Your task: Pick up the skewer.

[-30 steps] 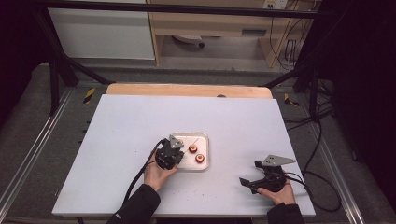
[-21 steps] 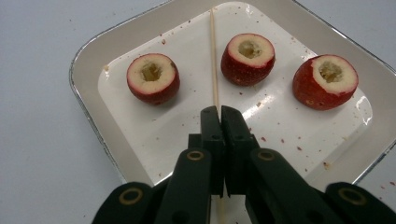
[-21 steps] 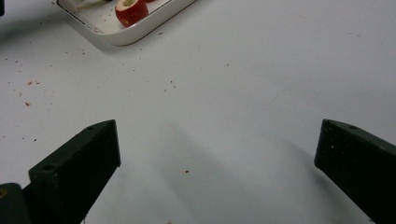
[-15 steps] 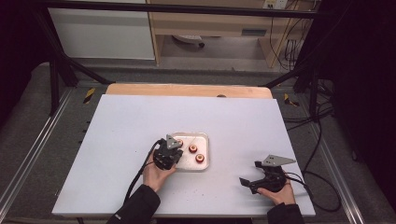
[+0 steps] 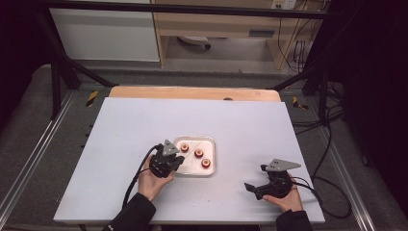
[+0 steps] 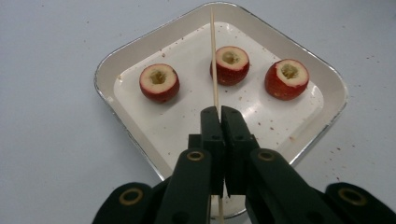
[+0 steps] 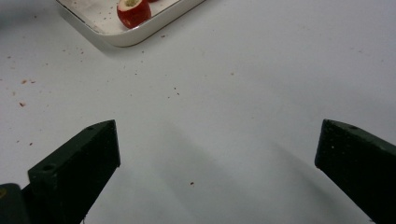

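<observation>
A white tray (image 5: 211,169) (image 6: 121,65) near the table's front middle holds three cored red fruits (image 5: 198,153) (image 6: 159,83) in a row. My left gripper (image 5: 175,161) (image 6: 219,112) hovers over the tray's near-left edge, shut on a thin wooden skewer (image 6: 213,60) that points across the tray, past the middle fruit (image 6: 229,65). My right gripper (image 5: 250,186) (image 7: 217,149) rests on the table to the tray's right, jaws wide open with nothing between them. One fruit (image 7: 133,11) and the tray's corner (image 7: 121,39) lie ahead of it.
The white table (image 5: 144,125) carries small red crumbs around the tray. A wooden strip (image 5: 192,93) runs along its far edge. Cables (image 5: 332,187) trail off the right side. Metal rails flank both sides.
My left gripper has shifted slightly toward the tray with the skewer. The right gripper has stayed in place.
</observation>
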Available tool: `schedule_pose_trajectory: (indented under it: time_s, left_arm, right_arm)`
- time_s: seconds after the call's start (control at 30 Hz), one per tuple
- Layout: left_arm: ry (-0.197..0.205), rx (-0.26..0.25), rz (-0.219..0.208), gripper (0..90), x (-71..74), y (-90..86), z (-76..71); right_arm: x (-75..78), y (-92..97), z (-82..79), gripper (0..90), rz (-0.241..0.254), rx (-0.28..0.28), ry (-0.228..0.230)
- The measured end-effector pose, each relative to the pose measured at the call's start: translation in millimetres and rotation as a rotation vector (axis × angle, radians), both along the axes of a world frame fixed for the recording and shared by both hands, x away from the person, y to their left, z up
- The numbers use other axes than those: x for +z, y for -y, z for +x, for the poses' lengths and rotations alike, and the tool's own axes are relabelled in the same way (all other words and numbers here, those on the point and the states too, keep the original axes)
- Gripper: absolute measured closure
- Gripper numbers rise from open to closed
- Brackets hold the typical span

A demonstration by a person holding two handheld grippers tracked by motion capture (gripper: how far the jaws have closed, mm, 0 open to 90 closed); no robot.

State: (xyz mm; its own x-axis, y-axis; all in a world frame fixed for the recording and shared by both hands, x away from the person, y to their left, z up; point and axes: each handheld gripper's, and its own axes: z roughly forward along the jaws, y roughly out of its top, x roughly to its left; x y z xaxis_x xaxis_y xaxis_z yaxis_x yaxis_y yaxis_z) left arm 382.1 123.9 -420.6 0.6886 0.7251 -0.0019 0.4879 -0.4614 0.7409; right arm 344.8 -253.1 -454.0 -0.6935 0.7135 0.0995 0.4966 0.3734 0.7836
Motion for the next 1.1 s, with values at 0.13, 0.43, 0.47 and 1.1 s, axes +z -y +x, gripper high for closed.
schedule_pose_trajectory:
  time_s: [0.13,0.43,0.47,1.1]
  left_arm:
    - [0.002,-0.030,0.002,88.5,3.1,0.7,-5.3]
    - [-0.001,-0.100,0.024,88.6,9.3,6.6,-15.0]
    - [0.000,-0.107,0.029,88.6,10.2,7.9,-16.1]
    - [-0.002,-0.225,0.092,88.5,17.6,35.0,-23.8]
  right_arm:
    - [1.6,-6.1,0.2,0.5,-0.044,-0.001,0.009]
    - [10.5,-19.2,-0.4,1.6,-0.109,0.029,0.059]
    - [11.4,-20.7,-0.8,1.7,-0.114,0.031,0.059]
    - [27.2,-62.6,-4.6,6.4,-0.339,0.171,0.208]
